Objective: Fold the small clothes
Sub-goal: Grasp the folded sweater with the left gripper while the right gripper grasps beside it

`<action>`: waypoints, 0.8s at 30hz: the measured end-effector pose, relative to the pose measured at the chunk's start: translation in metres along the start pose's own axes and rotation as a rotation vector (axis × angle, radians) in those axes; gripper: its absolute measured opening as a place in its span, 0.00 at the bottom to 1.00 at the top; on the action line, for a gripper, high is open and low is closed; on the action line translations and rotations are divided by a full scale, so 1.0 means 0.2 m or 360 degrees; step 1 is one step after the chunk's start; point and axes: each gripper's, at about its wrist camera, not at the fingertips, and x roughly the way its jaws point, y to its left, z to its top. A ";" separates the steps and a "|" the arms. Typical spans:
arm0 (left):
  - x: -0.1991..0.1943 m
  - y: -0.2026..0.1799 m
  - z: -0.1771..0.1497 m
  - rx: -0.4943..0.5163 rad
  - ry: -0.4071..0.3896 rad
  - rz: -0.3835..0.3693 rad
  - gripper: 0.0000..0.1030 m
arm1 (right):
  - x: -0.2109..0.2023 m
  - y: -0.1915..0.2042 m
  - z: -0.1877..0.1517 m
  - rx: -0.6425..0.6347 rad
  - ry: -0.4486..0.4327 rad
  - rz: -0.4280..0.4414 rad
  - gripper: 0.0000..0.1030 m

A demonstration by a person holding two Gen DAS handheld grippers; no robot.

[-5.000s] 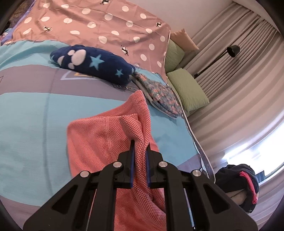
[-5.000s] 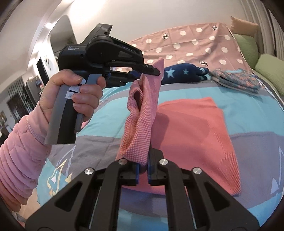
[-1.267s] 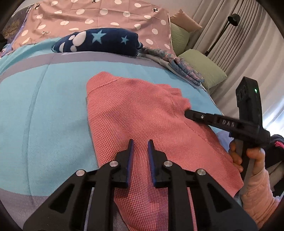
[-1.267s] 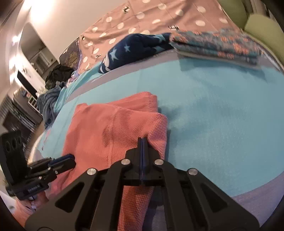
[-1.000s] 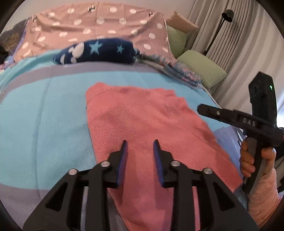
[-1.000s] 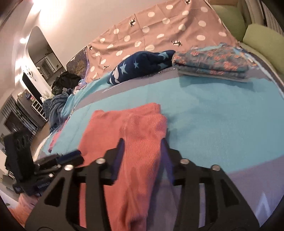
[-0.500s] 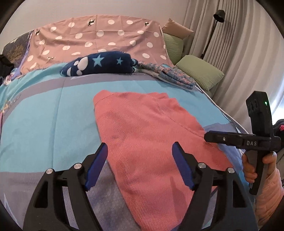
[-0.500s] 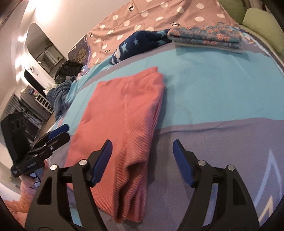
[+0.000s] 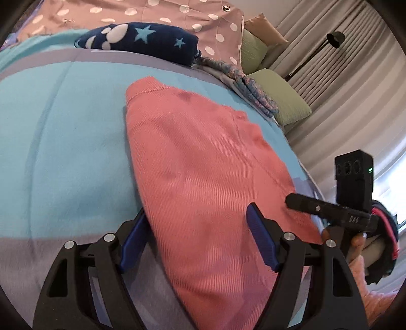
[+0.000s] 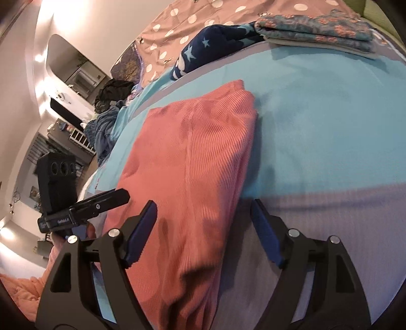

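Note:
A coral-red knit garment [image 9: 203,162] lies folded lengthwise on the turquoise and grey bed cover [image 9: 63,132]; it also shows in the right wrist view [image 10: 192,162]. My left gripper [image 9: 198,226] is open, its jaws wide apart, low over the near end of the garment. My right gripper [image 10: 203,218] is open too, straddling the garment's near end from the other side. Each gripper shows in the other's view: the right one [image 9: 330,210] at the garment's right edge, the left one [image 10: 83,208] at its left edge. Neither holds anything.
A navy star-patterned fleece [image 9: 142,40] and a folded floral garment [image 9: 243,81] lie at the far side of the bed, before a pink dotted quilt [image 9: 177,12]. Green pillows [image 9: 286,101] and curtains stand right. Dark clothes [image 10: 114,94] pile at the left bed edge.
Both grippers let go of the garment and opened wide about a second ago. Since then both have dropped lower and closer over its near end.

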 end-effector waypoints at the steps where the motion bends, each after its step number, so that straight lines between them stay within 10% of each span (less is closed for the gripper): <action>1: 0.01 0.01 0.02 -0.0002 0.0007 -0.0014 0.73 | 0.01 0.00 0.01 -0.0002 0.0007 0.0012 0.75; 24: 0.19 0.03 0.20 0.0140 0.0054 -0.0073 0.73 | 0.20 0.00 0.24 -0.0175 0.0043 0.0105 0.76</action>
